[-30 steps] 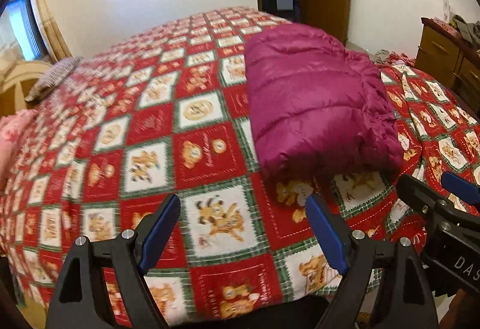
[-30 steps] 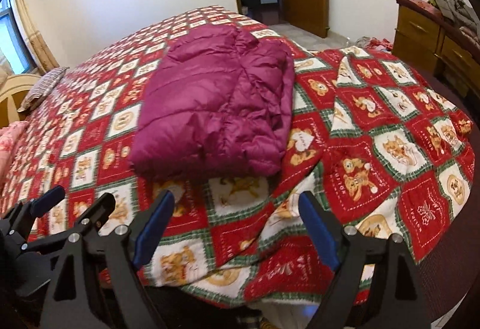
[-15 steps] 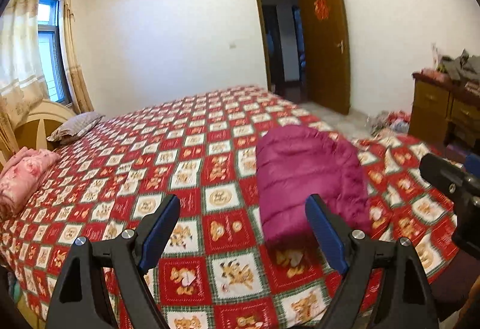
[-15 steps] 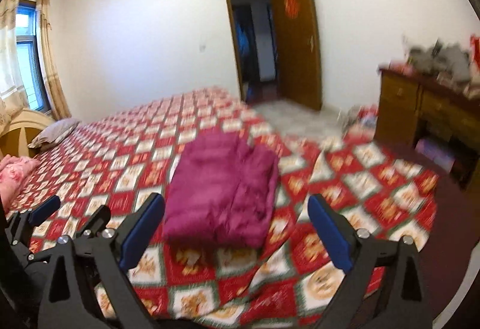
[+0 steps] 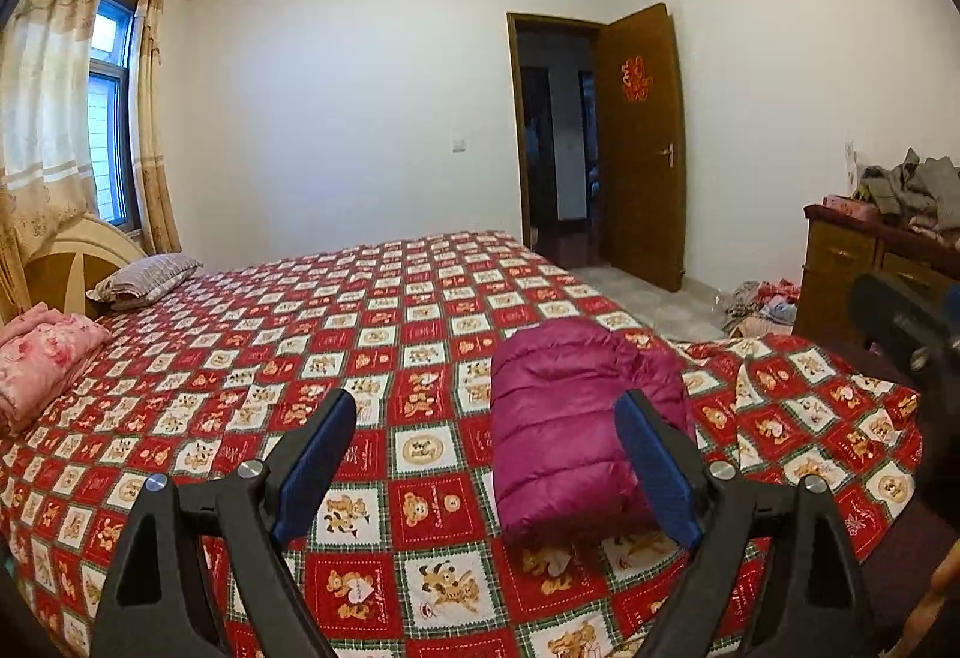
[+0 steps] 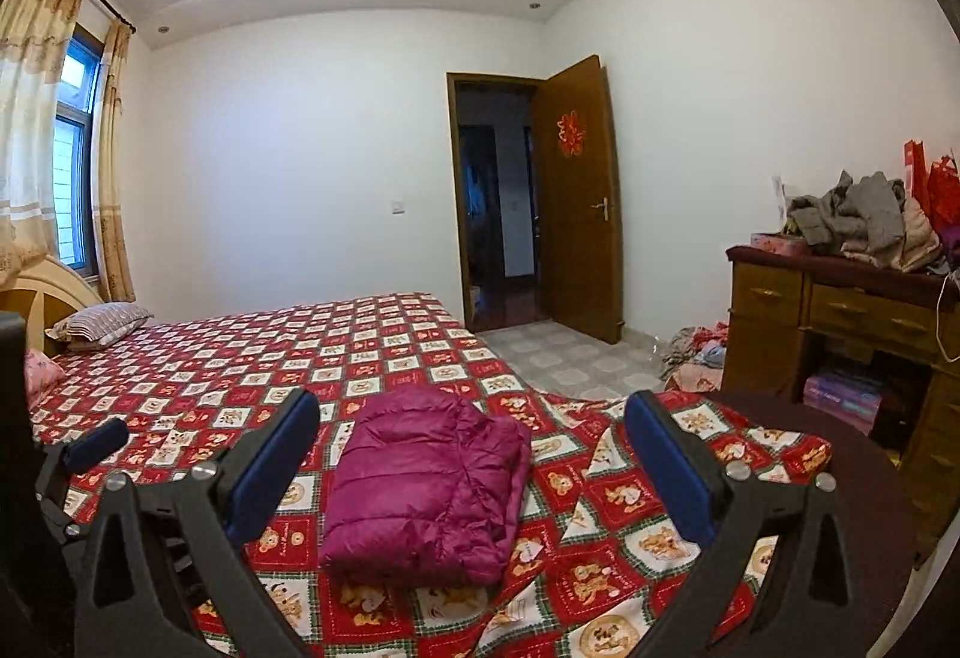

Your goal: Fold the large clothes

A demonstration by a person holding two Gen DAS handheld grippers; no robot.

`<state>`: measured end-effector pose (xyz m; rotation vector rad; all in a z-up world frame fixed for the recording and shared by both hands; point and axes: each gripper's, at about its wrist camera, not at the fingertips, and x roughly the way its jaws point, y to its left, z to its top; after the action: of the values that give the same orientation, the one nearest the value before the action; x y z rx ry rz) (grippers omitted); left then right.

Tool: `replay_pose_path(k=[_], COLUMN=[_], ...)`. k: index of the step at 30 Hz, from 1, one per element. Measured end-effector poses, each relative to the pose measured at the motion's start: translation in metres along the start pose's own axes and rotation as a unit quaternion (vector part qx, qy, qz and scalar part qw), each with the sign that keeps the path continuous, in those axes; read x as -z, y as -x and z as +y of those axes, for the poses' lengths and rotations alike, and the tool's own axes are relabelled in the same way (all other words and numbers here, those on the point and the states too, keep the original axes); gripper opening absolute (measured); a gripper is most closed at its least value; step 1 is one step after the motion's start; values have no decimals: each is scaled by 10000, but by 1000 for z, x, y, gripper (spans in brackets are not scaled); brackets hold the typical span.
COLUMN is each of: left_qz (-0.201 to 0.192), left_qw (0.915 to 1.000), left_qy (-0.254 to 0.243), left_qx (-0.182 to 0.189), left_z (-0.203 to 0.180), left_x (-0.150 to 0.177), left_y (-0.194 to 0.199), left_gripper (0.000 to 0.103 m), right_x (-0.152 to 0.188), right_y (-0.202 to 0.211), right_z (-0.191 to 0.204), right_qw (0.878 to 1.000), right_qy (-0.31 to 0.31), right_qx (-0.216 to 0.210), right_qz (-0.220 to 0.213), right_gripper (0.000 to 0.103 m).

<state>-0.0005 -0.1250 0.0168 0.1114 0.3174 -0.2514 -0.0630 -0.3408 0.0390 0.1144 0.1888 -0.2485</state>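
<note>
Both my grippers spread, holding nothing: left gripper (image 5: pixel 486 469), right gripper (image 6: pixel 471 469) | folded magenta jacket (image 6: pixel 423 484) ahead on bed (image 5: pixel 372 334), near foot edge, apart | long axis runs away from me | right nearer, I judge.

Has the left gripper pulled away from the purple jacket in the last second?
Yes. The left gripper has backed off and tilted up: the purple jacket on the bedspread looks smaller, and the door shows fully.
</note>
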Motion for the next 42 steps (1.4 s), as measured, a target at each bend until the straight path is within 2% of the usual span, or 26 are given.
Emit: replay_pose_path(k=[9,42], left_qz=[-245,-119], left_qw=[9996,9997], left_qy=[32,38], left_qx=[-104,-192], left_z=[6,9], left_x=[-5,-6], left_y=[13,7], left_gripper=[93,95], right_x=[5,13], right_y=[1,2], right_z=[1,3], right_qw=[9999,9997], right_qy=[-45,-86], right_qx=[-30,26], right_qz=[113,214], right_gripper=[103,103])
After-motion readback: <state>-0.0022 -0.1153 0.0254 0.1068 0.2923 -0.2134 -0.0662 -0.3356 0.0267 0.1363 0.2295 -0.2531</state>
